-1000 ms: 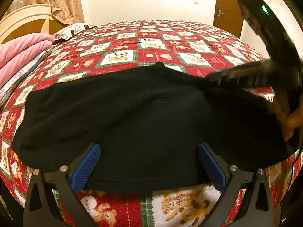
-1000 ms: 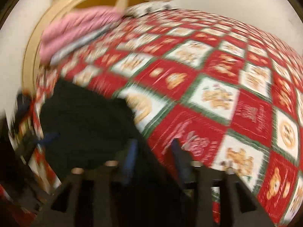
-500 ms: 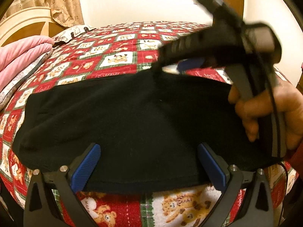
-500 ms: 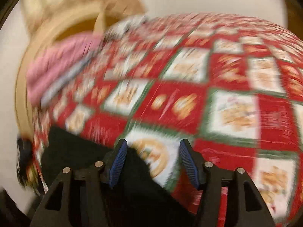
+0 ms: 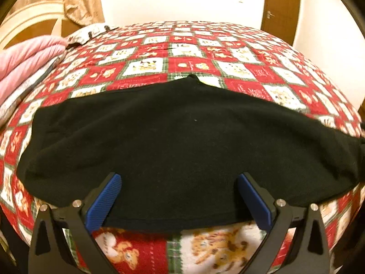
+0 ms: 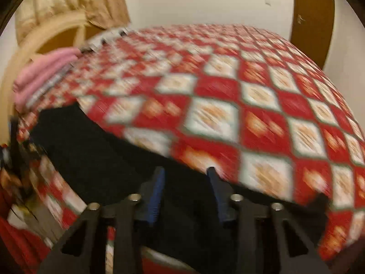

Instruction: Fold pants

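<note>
Black pants (image 5: 182, 141) lie flat and crosswise on the red checked quilt (image 5: 189, 66), near the bed's front edge. My left gripper (image 5: 179, 178) hovers over their near hem, open wide, its blue pads (image 5: 103, 202) apart from the cloth. The right wrist view is blurred by motion. There my right gripper (image 6: 186, 171) is over the right part of the pants (image 6: 91, 155), close to their far edge. Its jaws are closing, with a gap still between them and dark cloth showing behind. I cannot tell whether any fabric lies between the pads.
A folded pink blanket (image 5: 25, 64) and a patterned pillow (image 5: 89, 34) lie at the far left by the curved headboard (image 5: 34, 22). A brown door (image 5: 280, 9) stands behind the bed at the right. The quilt's front edge drops off just below the left gripper.
The right gripper and the hand holding it crossed above the pants in the left wrist view, then left it. Its jaws look narrower. The left gripper stayed put.
</note>
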`<state>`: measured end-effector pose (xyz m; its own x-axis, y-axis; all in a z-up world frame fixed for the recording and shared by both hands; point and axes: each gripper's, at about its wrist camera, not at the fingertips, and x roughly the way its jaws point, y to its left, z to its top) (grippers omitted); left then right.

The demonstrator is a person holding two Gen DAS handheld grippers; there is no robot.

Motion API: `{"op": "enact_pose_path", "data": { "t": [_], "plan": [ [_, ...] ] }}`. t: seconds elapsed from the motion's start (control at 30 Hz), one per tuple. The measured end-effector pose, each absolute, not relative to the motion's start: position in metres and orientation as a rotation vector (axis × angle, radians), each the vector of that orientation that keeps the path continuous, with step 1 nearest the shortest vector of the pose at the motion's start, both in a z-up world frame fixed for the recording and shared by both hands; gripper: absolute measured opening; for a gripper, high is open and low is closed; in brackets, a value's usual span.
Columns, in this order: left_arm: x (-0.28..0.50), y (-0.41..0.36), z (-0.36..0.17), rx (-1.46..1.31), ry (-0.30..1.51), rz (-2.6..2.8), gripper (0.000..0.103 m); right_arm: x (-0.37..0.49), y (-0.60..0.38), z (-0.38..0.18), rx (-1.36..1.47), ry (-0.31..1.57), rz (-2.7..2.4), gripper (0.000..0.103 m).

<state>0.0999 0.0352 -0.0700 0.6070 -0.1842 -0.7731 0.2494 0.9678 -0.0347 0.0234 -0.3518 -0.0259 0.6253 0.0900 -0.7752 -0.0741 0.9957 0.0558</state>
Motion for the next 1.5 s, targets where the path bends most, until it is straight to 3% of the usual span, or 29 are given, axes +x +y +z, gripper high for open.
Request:
{"op": "enact_pose_path", "data": {
  "t": [0.27,0.5,0.7,0.8,0.97,1.1,1.27,1.37,1.4,1.5],
  "plan": [
    [0.094,-0.001,-0.062,0.131,0.856,-0.287,0.103,0.013,-0.372,-0.067,-0.306,1.072,0.094,0.038],
    [0.087,-0.01,-0.063,0.158,0.87,-0.277,0.103,0.022,-0.366,-0.068,-0.406,1.057,0.188,0.038],
    [0.08,-0.03,-0.068,0.234,0.863,-0.272,0.103,0.011,-0.349,-0.075,-0.498,1.021,0.183,0.012],
    [0.08,-0.028,-0.069,0.212,0.855,-0.272,0.103,0.004,-0.346,-0.07,-0.475,0.979,0.105,0.006],
    [0.081,-0.026,-0.07,0.193,0.863,-0.282,0.103,-0.011,-0.395,-0.032,-0.085,0.769,-0.083,0.006],
    [0.079,-0.028,-0.071,0.186,0.861,-0.273,0.103,-0.001,-0.39,-0.057,-0.091,0.805,-0.186,0.007],
    [0.079,-0.028,-0.071,0.188,0.859,-0.274,0.103,0.008,-0.392,-0.066,-0.05,0.847,-0.144,0.016],
    [0.08,-0.026,-0.069,0.183,0.869,-0.29,0.103,-0.012,-0.408,-0.047,0.119,0.81,-0.038,0.024],
    [0.08,-0.026,-0.068,0.184,0.871,-0.294,0.103,-0.026,-0.418,-0.035,0.18,0.759,-0.029,0.03],
    [0.08,-0.024,-0.063,0.178,0.858,-0.305,0.103,-0.059,-0.451,-0.013,0.303,0.637,-0.109,0.061]
  ]
}}
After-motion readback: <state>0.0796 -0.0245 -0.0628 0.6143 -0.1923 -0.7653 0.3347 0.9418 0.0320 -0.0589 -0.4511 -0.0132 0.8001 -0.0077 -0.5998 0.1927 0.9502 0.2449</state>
